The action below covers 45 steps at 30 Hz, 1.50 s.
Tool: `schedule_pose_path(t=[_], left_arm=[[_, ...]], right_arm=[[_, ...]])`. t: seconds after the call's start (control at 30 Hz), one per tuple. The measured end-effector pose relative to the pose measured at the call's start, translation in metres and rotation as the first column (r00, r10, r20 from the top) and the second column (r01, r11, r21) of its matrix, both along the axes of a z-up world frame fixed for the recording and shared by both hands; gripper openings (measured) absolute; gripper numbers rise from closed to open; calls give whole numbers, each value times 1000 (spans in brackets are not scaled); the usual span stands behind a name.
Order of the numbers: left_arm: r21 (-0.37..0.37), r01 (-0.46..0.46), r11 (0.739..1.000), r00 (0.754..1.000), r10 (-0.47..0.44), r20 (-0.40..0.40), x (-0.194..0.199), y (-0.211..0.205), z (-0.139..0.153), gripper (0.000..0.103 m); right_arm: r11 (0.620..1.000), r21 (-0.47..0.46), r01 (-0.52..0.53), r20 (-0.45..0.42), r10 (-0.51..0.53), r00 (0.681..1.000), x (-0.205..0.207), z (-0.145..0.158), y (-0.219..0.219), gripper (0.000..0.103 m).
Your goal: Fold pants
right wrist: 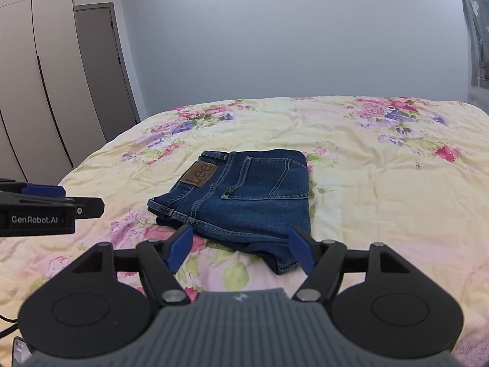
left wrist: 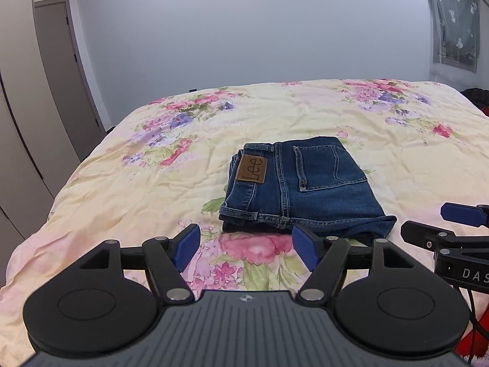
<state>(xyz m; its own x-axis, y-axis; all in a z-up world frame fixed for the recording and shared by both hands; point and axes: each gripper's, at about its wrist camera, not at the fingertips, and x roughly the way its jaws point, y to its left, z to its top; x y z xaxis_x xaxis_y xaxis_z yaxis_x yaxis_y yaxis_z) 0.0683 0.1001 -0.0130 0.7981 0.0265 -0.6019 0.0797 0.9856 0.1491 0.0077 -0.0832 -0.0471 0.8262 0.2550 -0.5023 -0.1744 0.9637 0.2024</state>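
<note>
Blue denim pants (left wrist: 302,186) lie folded into a compact stack on the floral bedspread (left wrist: 152,183), back pocket and brown leather label facing up. My left gripper (left wrist: 246,246) hovers just short of the stack's near edge, open, with only bedspread between its blue pads. The right gripper (left wrist: 440,223) reaches in from the right edge of the left wrist view. In the right wrist view the pants (right wrist: 244,198) lie ahead of my right gripper (right wrist: 241,249), which is open over the near corner of the stack without pinching it. The left gripper (right wrist: 79,200) enters from the left there.
The bed (right wrist: 397,198) fills most of both views and ends at a plain wall. Tall wardrobe doors (right wrist: 36,91) and a grey door (right wrist: 104,70) stand to the left. A patterned curtain (left wrist: 455,24) hangs at the upper right. Something red (left wrist: 476,339) sits at the lower right.
</note>
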Motion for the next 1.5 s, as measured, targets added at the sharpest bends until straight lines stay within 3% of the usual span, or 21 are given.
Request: schedule_pose_path(t=[0.23, 0.53, 1.5], left_arm=[[1, -35, 999, 998, 35, -60, 6, -5, -17, 81], [6, -18, 1000, 994, 18, -108, 13, -12, -27, 82], [-5, -27, 1000, 995, 26, -95, 5, -10, -17, 82]], right_arm=[[999, -36, -4, -19, 3, 1000, 9, -11, 8, 73], [996, -84, -36, -48, 32, 998, 13, -17, 18, 76], [995, -91, -31, -3, 31, 1000, -1, -1, 16, 77]])
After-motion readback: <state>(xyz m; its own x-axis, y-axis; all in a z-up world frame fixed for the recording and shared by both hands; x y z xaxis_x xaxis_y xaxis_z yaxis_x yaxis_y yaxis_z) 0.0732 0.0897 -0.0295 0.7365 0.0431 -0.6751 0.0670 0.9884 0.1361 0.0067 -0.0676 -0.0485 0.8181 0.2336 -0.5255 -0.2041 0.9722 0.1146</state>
